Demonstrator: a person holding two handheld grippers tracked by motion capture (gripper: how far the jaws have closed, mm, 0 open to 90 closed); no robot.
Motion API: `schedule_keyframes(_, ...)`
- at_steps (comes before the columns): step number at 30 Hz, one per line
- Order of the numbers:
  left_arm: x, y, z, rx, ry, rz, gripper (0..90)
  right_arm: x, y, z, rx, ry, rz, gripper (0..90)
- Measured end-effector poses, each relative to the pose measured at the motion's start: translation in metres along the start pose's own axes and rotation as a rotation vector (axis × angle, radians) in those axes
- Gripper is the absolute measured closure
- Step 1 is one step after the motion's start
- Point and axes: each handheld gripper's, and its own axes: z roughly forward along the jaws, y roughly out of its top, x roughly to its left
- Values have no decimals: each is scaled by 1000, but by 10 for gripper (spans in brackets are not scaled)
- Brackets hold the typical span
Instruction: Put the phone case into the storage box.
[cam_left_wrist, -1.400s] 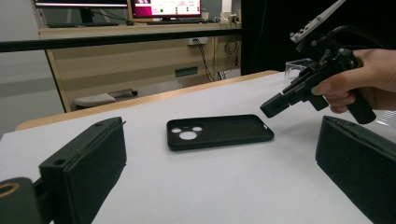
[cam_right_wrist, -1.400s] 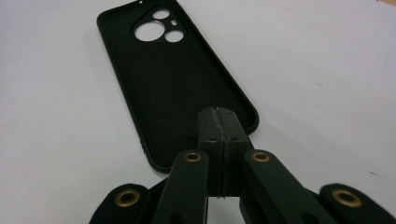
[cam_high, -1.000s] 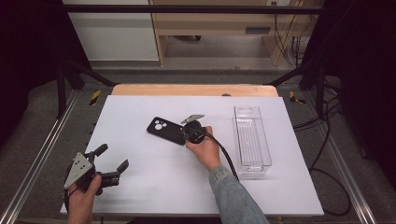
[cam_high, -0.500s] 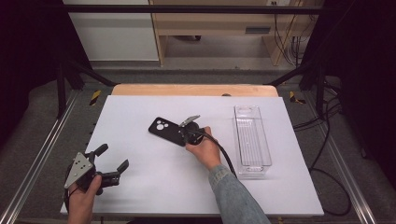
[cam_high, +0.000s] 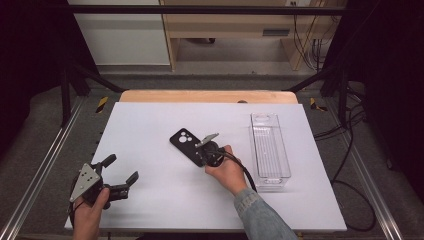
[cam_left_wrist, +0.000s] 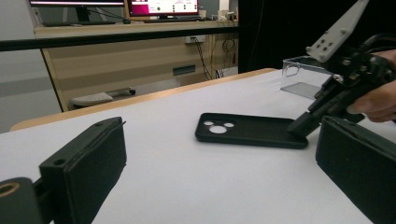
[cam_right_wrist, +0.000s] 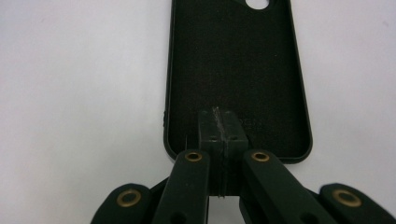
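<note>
A black phone case (cam_high: 186, 145) lies flat, inner side up, near the middle of the white table (cam_high: 150, 125). The right gripper (cam_high: 206, 152) has its jaws pressed together with nothing between them, tips resting inside the case's near end. The left gripper (cam_high: 120, 176) sits at the near left corner, jaws spread wide and empty. A clear plastic bin (cam_high: 270, 145) stands to the right of the case.

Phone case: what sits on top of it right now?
The shut right tongs rest tip-down on the near end of the black phone case. The patch of case beneath the tips is covered; the rest lies bare on the white table.
</note>
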Motion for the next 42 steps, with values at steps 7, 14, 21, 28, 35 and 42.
schedule_keyframes(7,-1,0,1,5,1,3,20,12,-27,-23,16,26,-2,900)
schedule_keyframes(14,-2,-1,2,11,1,8,20,22,-62,-47,-12,55,22,900)
schedule_keyframes(21,-3,-1,2,18,4,17,20,28,-86,-65,-7,73,15,900)
schedule_keyframes(28,0,-3,1,24,16,12,20,29,-107,-79,-39,106,21,900)
schedule_keyframes(35,1,-3,-2,25,29,6,20,31,-118,-84,-68,104,34,900)
schedule_keyframes(42,1,-2,-1,22,30,5,20,34,-124,-92,-44,91,12,900)
